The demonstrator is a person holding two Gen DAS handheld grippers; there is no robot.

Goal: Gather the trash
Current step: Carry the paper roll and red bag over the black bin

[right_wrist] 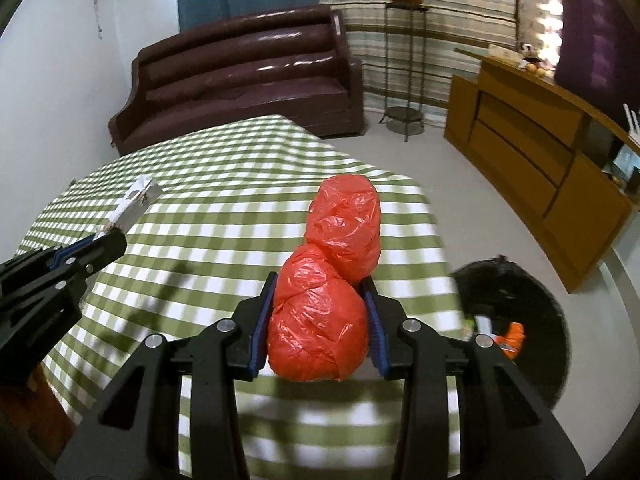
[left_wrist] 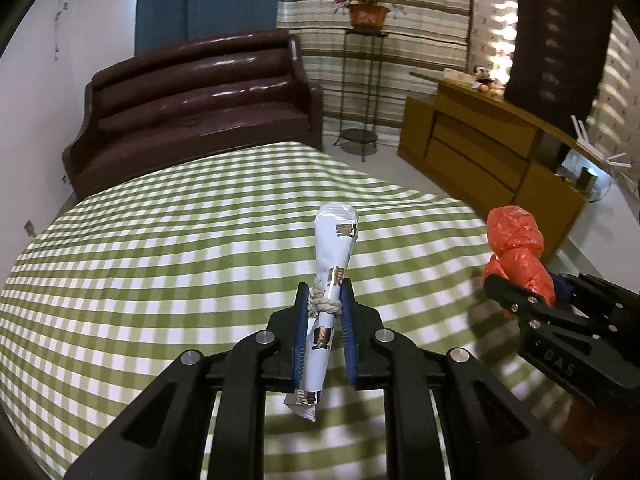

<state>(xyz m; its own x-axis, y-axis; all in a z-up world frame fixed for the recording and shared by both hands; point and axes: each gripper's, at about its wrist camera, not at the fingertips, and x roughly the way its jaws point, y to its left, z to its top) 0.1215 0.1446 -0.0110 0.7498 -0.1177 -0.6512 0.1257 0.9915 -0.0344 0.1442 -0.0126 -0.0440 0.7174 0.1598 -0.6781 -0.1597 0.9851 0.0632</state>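
Above the table (left_wrist: 160,240), the wrapper (left_wrist: 334,264) sits between the left gripper's (left_wrist: 325,300) pads, left of the bag (right_wrist: 332,292) clamped in the right gripper (right_wrist: 320,292). The bin (right_wrist: 532,320) stands right of the table, the sofa (left_wrist: 200,100) behind it.

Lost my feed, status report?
Left gripper shut on rolled wrapper. Right gripper shut on red bag. Black bin right of table, path clear.

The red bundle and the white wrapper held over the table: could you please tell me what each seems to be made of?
Red bundle: thin plastic film, probably a knotted bag; it is glossy with fine crinkles. White wrapper: printed foil or plastic film, likely snack packaging; its sealed end looks silvery, and rough twine is tied round its middle.
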